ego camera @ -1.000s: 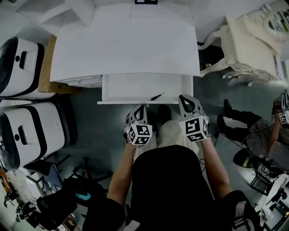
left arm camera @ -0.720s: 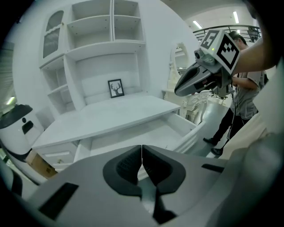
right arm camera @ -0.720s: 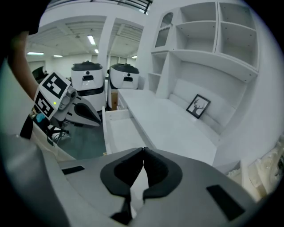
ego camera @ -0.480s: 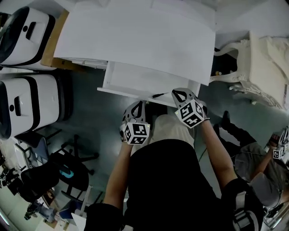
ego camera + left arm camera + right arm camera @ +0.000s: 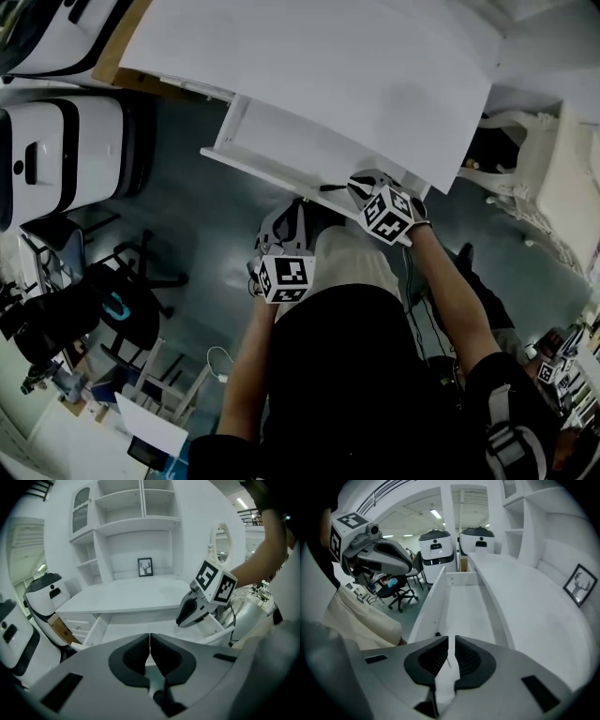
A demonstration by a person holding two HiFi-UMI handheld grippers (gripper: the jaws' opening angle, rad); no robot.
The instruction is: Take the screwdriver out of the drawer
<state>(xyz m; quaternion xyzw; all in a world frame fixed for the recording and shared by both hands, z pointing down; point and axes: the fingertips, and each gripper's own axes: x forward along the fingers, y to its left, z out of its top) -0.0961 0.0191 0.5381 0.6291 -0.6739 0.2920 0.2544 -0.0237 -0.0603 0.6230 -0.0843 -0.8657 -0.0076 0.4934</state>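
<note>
Right gripper [image 5: 452,639] is unclenched and grasps nothing. Its jaws are opening, and the slot between the pads is narrow so far. The screwdriver [image 5: 449,662] lies on the drawer floor just under and ahead of the tips. Its thin shaft shows through the slot, and a dark bit peeping past one jaw's edge is prob. the handle. In the head view the screwdriver [image 5: 329,188] sits just beside this gripper, close to the front rim of the drawer [image 5: 246,165], at the end nearest the gripper.

The step in hand looks like the final reach before the grasp. To do it well:

- Open wider before going lower – the slot as it stands would barely straddle the shaft, let alone the handle.
- Go for the handle, not the shaft; a thin round shaft can roll or skid out of the pads.
- Set the jaws square across the tool's length, w/ one pad on each side.
- Mind the front rim. It's so near that a pad could land on it and never reach the floor.
- Close, then lift up and back toward the person – the desk top [image 5: 328,66] overhangs the far part of the drawer.

Left gripper [image 5: 149,635] is clenched on nothing and hangs short of the drawer front, beside the right one. It's best kept clear there.
</note>
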